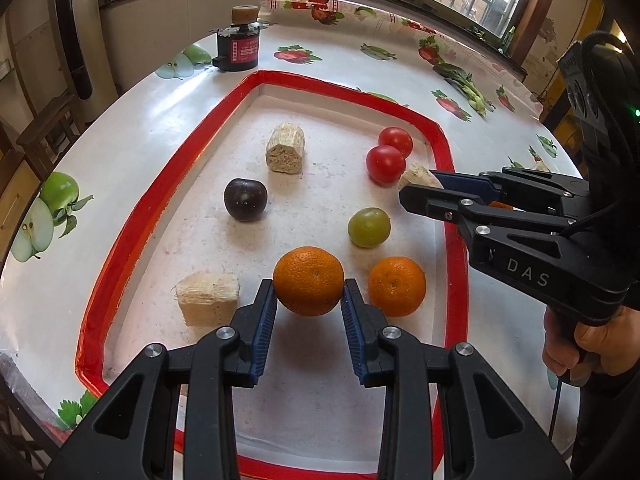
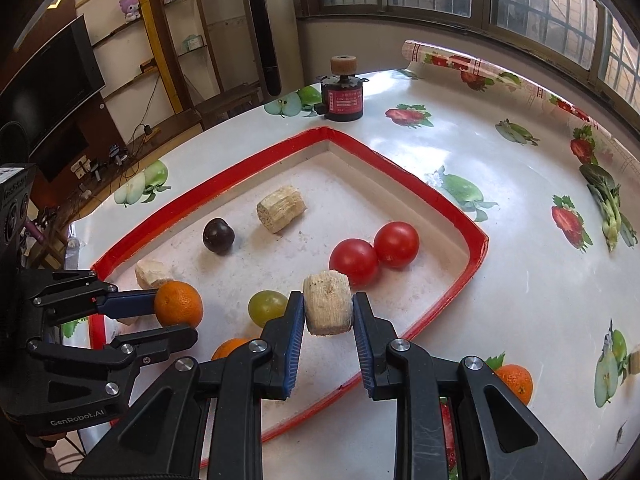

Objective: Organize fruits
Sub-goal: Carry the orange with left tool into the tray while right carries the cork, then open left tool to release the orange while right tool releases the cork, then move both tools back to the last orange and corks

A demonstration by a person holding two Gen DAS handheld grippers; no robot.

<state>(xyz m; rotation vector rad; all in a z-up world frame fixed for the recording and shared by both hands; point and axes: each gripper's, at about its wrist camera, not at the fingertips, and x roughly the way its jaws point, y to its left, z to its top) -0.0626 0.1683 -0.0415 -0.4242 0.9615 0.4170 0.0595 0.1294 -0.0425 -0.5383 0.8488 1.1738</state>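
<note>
A red-rimmed tray (image 1: pixel 256 80) on a fruit-patterned bench (image 1: pixel 132 136) holds scattered produce, so sorting looks barely begun: two tomatoes (image 1: pixel 386 162) touch, while a dark plum (image 1: pixel 245 199), a green grape (image 1: pixel 369 227), a second orange (image 1: pixel 397 286) and two more pale fibrous chunks (image 1: pixel 285 153) lie loose and unsorted. The left tongs (image 1: pixel 308 302) are parted about an orange's width and grip an orange (image 1: pixel 308 280) near the tray's front, seemingly lifted just off the floor, judging by its shadow. The right tongs (image 2: pixel 328 316) clamp a pale fibrous chunk (image 2: pixel 328 304), possibly cut cane, just in front of the tomatoes.
</note>
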